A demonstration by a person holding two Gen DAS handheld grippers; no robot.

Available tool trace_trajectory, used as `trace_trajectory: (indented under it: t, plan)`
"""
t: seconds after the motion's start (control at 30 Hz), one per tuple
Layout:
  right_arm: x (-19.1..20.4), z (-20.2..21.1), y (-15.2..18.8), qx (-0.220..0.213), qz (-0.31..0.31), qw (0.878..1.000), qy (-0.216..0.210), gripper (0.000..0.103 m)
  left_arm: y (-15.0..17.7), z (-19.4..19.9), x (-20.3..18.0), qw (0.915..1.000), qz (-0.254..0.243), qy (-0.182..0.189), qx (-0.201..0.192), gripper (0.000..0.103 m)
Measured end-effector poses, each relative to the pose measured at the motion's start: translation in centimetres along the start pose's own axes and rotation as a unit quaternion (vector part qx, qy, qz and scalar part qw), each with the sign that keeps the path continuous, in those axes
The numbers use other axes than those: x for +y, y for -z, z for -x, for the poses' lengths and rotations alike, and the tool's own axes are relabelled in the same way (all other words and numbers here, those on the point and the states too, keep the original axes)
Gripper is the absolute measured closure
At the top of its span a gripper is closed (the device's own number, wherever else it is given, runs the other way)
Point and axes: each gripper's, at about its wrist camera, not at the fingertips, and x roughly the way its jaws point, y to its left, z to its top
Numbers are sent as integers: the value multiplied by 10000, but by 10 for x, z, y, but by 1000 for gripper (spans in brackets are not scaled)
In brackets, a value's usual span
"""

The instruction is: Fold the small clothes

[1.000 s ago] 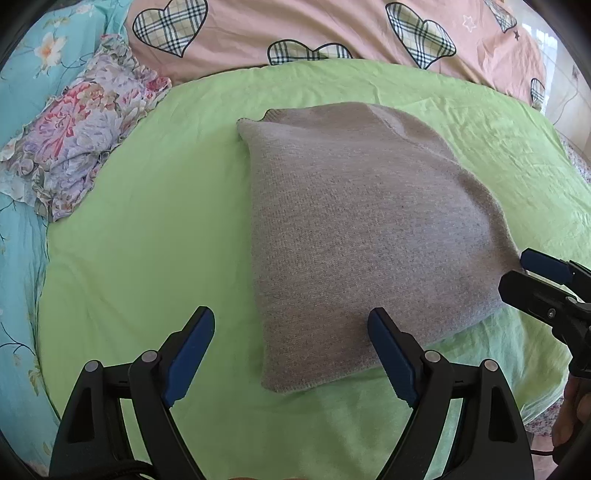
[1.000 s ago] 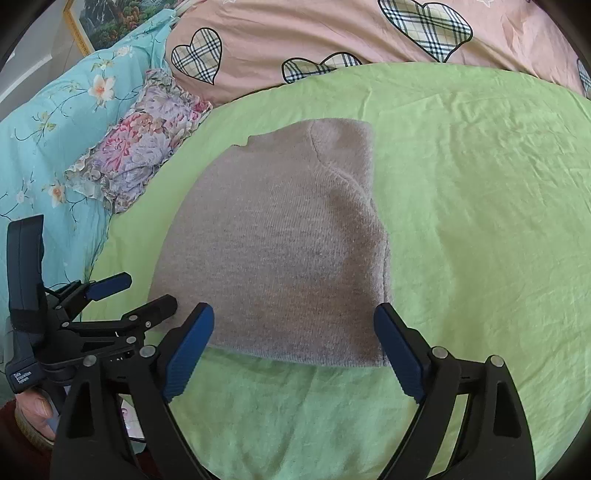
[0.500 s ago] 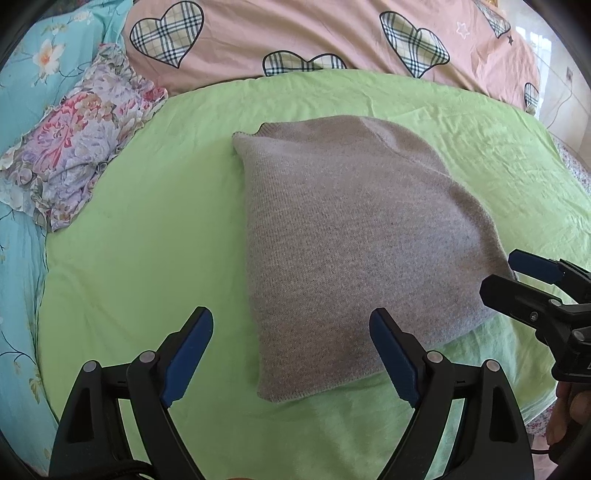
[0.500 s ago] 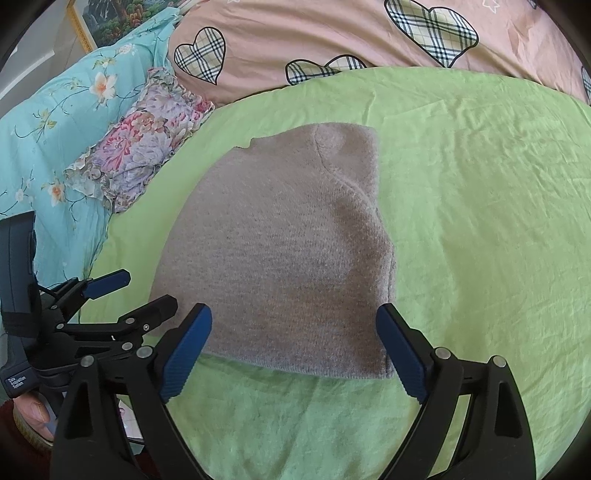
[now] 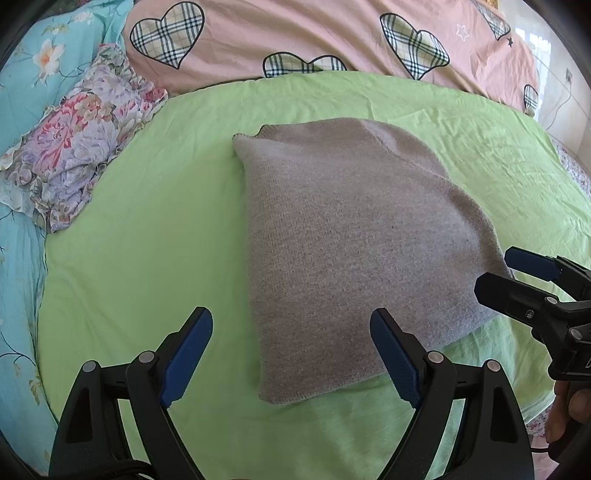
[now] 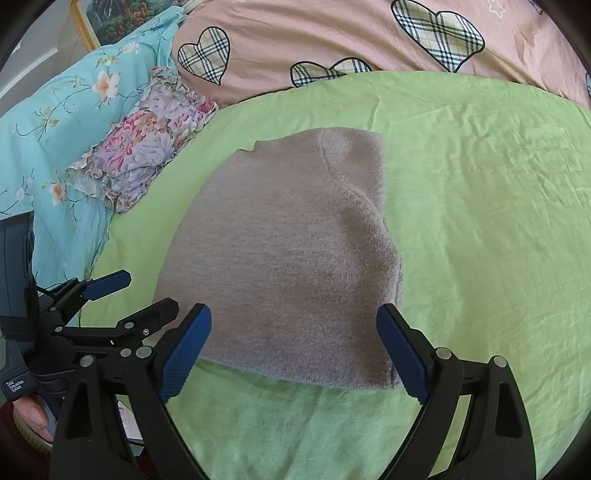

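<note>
A folded grey knit garment (image 5: 351,236) lies flat on the green sheet (image 5: 147,229); it also shows in the right wrist view (image 6: 288,258). My left gripper (image 5: 291,354) is open and empty, hovering above the garment's near left corner. My right gripper (image 6: 293,350) is open and empty, hovering above the garment's near edge. The right gripper shows at the right of the left wrist view (image 5: 517,273), by the garment's right corner. The left gripper shows at the left of the right wrist view (image 6: 136,291), by the garment's left corner.
A floral ruffled cloth (image 5: 74,158) lies at the left on the turquoise flowered bedding (image 5: 18,258). A pink quilt with plaid hearts (image 5: 295,33) lies across the back. The sheet's near edge drops off at the lower right (image 5: 535,402).
Both grippers have drawn back slightly from the garment, so it sits a little farther away in both views. Both stay open. The garment has not moved.
</note>
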Motion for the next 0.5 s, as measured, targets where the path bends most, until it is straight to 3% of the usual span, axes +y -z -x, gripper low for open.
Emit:
trace_trajectory:
  t: [0.5]
  plan:
    - [6,-3,2,30,13,10000,7,11,0,-2,0,10000,41,6,17,15]
